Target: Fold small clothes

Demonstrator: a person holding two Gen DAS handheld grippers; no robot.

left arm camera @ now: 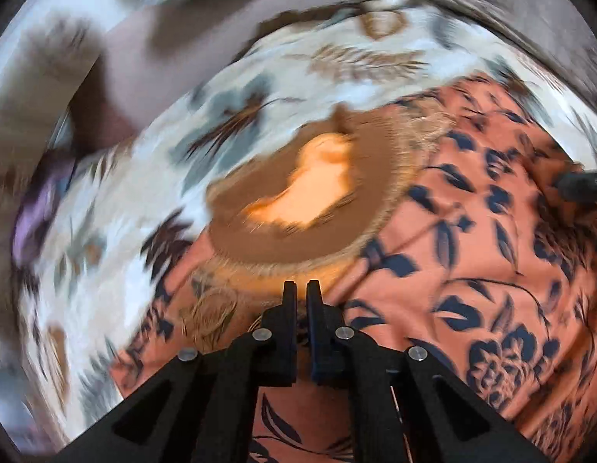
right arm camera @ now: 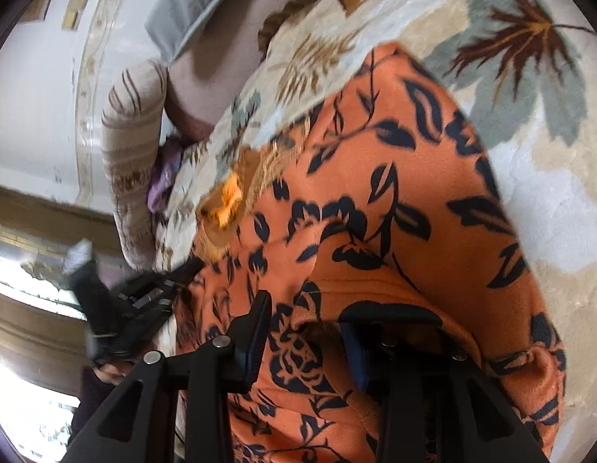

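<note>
An orange garment point(left arm camera: 472, 254) point(right arm camera: 375, 193) with a dark leaf print lies on a cream leaf-patterned blanket point(right arm camera: 530, 169). Its brown neck opening with an orange label point(left arm camera: 317, 189) point(right arm camera: 229, 200) faces up. My left gripper point(left arm camera: 302, 287) point(right arm camera: 192, 266) is shut, its tips at the garment's lacy edge just below the neck opening and pinching that edge; the left wrist view is smeared by motion. My right gripper point(right arm camera: 308, 312) point(left arm camera: 580, 185) holds a thick fold of the garment. Cloth drapes over its right finger and hides it, and only the left finger point(right arm camera: 259, 320) shows.
A striped bolster point(right arm camera: 132, 146) and a grey pillow point(right arm camera: 190, 11) lie beyond the blanket's far edge, with a purple cloth point(right arm camera: 163, 177) tucked beside the bolster. A person's hand point(right arm camera: 105, 370) holds the left gripper. White wall and a window are at the left.
</note>
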